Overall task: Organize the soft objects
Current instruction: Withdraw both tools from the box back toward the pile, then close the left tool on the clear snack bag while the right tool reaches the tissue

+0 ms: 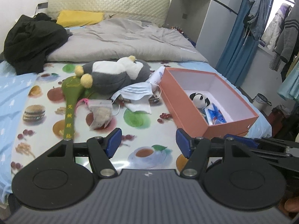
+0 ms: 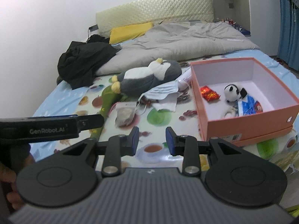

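Observation:
A grey and white plush penguin (image 1: 115, 74) (image 2: 149, 76) lies on a fruit-printed mat (image 1: 142, 123) on the bed. In front of it are a green padded paddle (image 1: 72, 97), a mesh sachet (image 1: 100, 114) (image 2: 125, 114), blue face masks (image 1: 136, 92) (image 2: 162, 92) and a white cloth (image 1: 140, 107). An open orange box (image 1: 229, 125) (image 2: 248, 125) on the right holds a small panda toy (image 1: 199, 99) (image 2: 231, 92), a blue packet (image 2: 248, 106) and a red wrapper (image 2: 209, 94). My left gripper (image 1: 147, 143) hovers open near the mat's front edge. My right gripper (image 2: 152, 140) stands open beside it, nothing between its fingers.
A grey duvet (image 1: 127, 39), a black garment heap (image 1: 31, 41) and a yellow pillow (image 1: 80, 17) fill the far half of the bed. Blue curtains (image 1: 241, 37) and hanging clothes (image 1: 280, 33) are at the right. The left gripper's body (image 2: 46, 127) crosses the right wrist view.

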Tool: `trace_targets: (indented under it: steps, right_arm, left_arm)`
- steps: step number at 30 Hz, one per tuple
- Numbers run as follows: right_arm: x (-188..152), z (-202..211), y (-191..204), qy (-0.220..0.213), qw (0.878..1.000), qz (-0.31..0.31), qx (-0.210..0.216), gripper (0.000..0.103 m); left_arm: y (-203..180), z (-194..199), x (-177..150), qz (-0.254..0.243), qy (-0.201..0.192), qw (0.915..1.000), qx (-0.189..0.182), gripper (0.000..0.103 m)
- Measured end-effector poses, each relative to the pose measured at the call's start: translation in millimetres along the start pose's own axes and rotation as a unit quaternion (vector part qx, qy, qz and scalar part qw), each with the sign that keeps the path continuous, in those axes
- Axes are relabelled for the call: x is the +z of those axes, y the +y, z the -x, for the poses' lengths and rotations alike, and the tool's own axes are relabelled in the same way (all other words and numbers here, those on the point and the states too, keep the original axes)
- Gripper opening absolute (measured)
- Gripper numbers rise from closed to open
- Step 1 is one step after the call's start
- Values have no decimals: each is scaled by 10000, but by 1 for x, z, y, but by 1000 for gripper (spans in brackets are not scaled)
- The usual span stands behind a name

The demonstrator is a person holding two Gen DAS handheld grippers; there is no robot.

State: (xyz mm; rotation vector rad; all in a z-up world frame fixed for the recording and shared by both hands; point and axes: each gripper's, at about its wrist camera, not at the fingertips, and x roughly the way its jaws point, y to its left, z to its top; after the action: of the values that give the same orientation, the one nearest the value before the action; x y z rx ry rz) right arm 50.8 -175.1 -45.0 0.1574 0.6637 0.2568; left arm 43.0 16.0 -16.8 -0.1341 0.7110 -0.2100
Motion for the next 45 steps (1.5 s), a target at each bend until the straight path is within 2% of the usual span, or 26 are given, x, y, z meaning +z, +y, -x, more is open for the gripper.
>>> trace_targets:
  steps: [12,20,29,34,39,43,45]
  right_arm:
    - [-32,-10,7,147,9997,166,119,35]
    - [-41,-29,5,265,9990,263,241,35]
    - [-34,-80,-4,426,9982,392,154,36]
    - [-28,-117,-8,501,9976,456,145,48]
    - [-19,-156,-12,627,9963,568,123,49]
    - [-9,-187,-16,698,9959,569,108,57]
    - [-4,-202,-17,703,9958,571,118,57]
  left_arm:
    - [16,-4,-38,228,48,9995,192,70]
    - [33,-26,-44,380,127,9984,391,70]
    - [61,-82,-33,595,243,9967,501,70]
    - [77,-120,-26,637,271,9955,640,70]
    - [95,-157,-18,774,350,9934,765,70]
    - [107,-180,-11,837,372,9923,839,75]
    - [112,-191,-7,842,372,9920,865,77]
